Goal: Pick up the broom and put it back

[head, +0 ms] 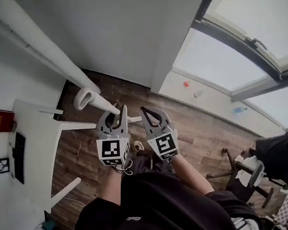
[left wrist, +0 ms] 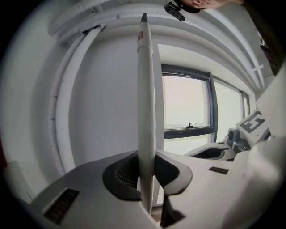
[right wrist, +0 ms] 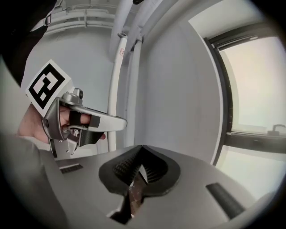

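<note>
Your left gripper (head: 115, 117) is clamped on the slim white broom handle (left wrist: 145, 112) slanting toward 11 o'clock, your right gripper (head: 145, 112) closed empty, white table (head: 34, 140) at 9, dark wood-plank floor (head: 195, 133) below, large window (head: 214, 64) at 2.

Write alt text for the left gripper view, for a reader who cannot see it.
The left tool grips a white broom handle that rises upright through the middle of the frame. Behind it are a white wall, white pipes at left and a dark-framed window at right.
</note>
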### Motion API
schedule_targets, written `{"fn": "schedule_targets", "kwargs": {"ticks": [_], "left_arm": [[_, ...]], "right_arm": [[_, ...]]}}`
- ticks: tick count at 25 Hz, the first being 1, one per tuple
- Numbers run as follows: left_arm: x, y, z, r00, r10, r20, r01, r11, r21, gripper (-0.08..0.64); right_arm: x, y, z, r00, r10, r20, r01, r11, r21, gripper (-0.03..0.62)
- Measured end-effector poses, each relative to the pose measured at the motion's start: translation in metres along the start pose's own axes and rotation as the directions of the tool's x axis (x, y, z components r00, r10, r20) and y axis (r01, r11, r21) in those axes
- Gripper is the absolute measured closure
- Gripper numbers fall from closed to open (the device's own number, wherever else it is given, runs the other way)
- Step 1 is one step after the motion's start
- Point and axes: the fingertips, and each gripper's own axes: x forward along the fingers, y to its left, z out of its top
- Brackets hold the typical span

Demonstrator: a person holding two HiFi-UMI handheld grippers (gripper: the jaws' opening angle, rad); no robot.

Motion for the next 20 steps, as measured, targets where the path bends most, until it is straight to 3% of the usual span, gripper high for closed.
{"fn": "schedule_targets", "kwargs": {"ticks": [4,9,13,17,20], "left_arm": [[0.020,-0.038,0.007,0.991,-0.132,0.011,0.132,0.991,0.038,0.497],[0.039,-0.084,0.024,0.960,-0.278,0.023,0.275,0.958,0.076,0.497],[0.054,-0.136,0.040,0.915,-0.402,0.024,0.396,0.910,0.120,0.497],[0.067,-0.186,0.049,0.858,-0.514,0.013,0.506,0.849,0.151,0.497],[0.078,-0.217,0.052,0.822,-0.569,0.002,0.562,0.813,0.154,0.497]], "right_arm": [[-0.029,-0.013,-0.024,0.992,-0.117,-0.051,0.118,0.993,0.013,0.571],[-0.054,-0.023,-0.042,0.968,-0.231,-0.096,0.232,0.973,-0.003,0.570],[-0.073,-0.043,-0.055,0.938,-0.315,-0.142,0.316,0.949,-0.020,0.565],[-0.090,-0.077,-0.068,0.914,-0.375,-0.152,0.382,0.924,0.021,0.492],[-0.099,-0.103,-0.075,0.907,-0.398,-0.135,0.408,0.912,0.047,0.486]]}}
